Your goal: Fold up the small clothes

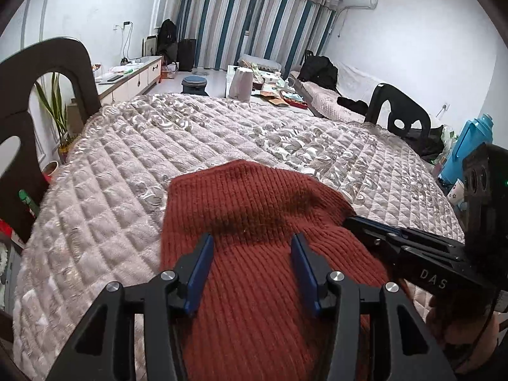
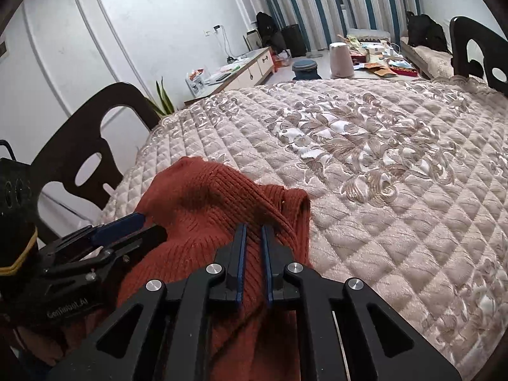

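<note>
Garment: we see a rust-red ribbed knit [image 1: 254, 222] lying on the near part of the quilted cover [image 1: 127, 165], bunched toward us with its far edge rounded.
Surface: we take the cover to be draped over a tabletop, since dark chairs [image 1: 47, 73] stand at its edge; floral stitching marks its middle.
Left claw [image 1: 252, 273]: we find its blue pads [image 1: 200, 273] standing well apart over the knit, which lies below and between them; they do not press on it.
Right claw [image 2: 254, 257]: we see its pads [image 2: 240, 260] drawn to a narrow slit with a raised ridge of the knit pinched between them. In the left view this claw comes in from the right, its tips at the knit's right edge.
Fold: in the right view we note a flap of the knit [image 2: 295, 203] curling up just beyond the right claw's tips.
Background: we can make out a kettle [image 1: 241, 82] and striped curtains [image 1: 254, 19] well behind the cover.
</note>
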`<state>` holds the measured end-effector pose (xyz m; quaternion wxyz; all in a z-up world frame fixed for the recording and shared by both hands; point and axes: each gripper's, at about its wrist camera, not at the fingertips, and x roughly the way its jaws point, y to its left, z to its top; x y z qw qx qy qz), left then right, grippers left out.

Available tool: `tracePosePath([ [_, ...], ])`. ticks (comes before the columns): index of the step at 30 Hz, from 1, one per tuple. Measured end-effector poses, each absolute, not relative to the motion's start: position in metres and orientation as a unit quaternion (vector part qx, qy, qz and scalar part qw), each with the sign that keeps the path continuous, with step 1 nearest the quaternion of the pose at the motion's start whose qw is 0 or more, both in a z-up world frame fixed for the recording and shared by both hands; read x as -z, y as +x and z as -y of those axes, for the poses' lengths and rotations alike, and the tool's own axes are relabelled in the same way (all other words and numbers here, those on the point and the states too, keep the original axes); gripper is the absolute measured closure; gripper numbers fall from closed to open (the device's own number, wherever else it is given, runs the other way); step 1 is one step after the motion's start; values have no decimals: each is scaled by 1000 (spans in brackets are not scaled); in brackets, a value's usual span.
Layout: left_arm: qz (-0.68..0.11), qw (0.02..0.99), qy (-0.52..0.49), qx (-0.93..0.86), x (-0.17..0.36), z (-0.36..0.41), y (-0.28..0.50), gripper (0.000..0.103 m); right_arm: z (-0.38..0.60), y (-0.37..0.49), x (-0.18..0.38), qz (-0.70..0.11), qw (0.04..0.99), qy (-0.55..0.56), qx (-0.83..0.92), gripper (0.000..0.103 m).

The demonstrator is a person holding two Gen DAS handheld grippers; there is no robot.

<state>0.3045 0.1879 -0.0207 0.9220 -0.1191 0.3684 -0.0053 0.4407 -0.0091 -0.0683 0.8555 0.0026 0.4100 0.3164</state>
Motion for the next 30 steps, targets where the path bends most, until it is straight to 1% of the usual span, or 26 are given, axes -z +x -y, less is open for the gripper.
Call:
tracePosePath([
  [7,-346,933,-100,-1,1,-180,260,50,19,398,39,-373,865,-8,-336,93],
  [11,-341,935,-101,3,1,-176,234,50,19,366,32,-358,863,-29,-355,93],
  [16,-343,935,-88,-11,11,-173,220,50,17,345,43,-364,858,-53,-360,93],
  [20,-351,933,-77,-19,16,-170,219,50,16,350,58,-381,854,-66,-347,93],
  [30,-353,931,-90,-16,14,-171,205,50,24,336,48,-374,857,-61,-350,93],
])
